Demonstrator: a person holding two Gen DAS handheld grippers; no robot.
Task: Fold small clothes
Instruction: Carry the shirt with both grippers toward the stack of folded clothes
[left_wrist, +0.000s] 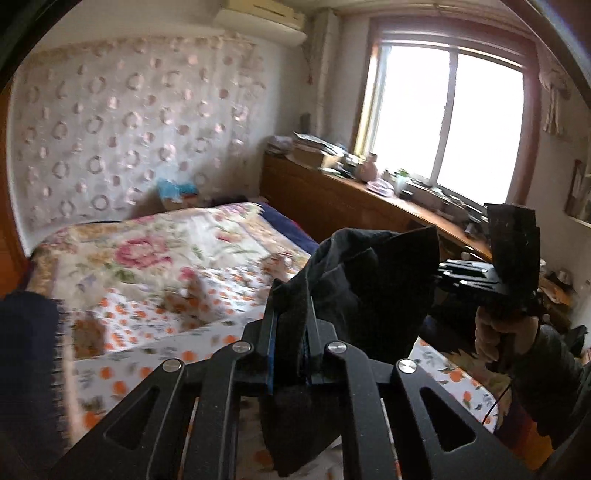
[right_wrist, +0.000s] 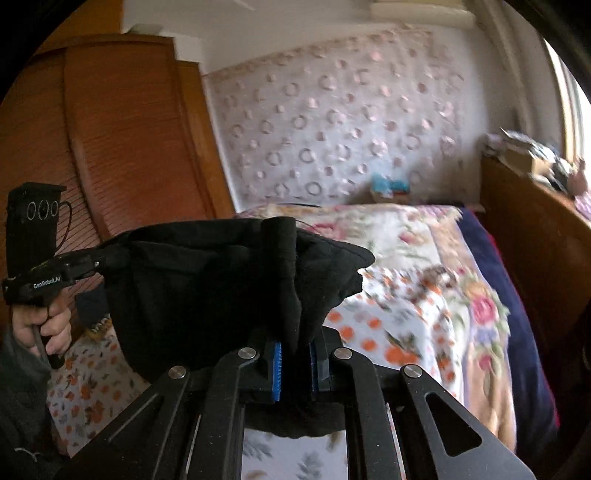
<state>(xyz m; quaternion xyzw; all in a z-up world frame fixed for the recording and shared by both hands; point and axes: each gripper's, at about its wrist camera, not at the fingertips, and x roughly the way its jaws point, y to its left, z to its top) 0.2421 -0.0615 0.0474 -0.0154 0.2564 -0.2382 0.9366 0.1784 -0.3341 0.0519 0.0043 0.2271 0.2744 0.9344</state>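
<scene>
A small black garment (left_wrist: 373, 295) hangs in the air above the bed, stretched between both grippers. My left gripper (left_wrist: 291, 325) is shut on one edge of it, with cloth bunched between the fingers. My right gripper (right_wrist: 295, 332) is shut on the other edge of the black garment (right_wrist: 207, 295). The right gripper also shows in the left wrist view (left_wrist: 480, 277), held by a hand at the far right. The left gripper shows in the right wrist view (right_wrist: 88, 267) at the left, clamping the cloth's far corner.
A bed with a floral and orange-print cover (left_wrist: 155, 280) lies below, also in the right wrist view (right_wrist: 424, 295). A wooden sideboard (left_wrist: 332, 199) with clutter runs under the window. A wooden wardrobe (right_wrist: 110, 140) stands left. A patterned wall hanging (left_wrist: 122, 140) is behind the bed.
</scene>
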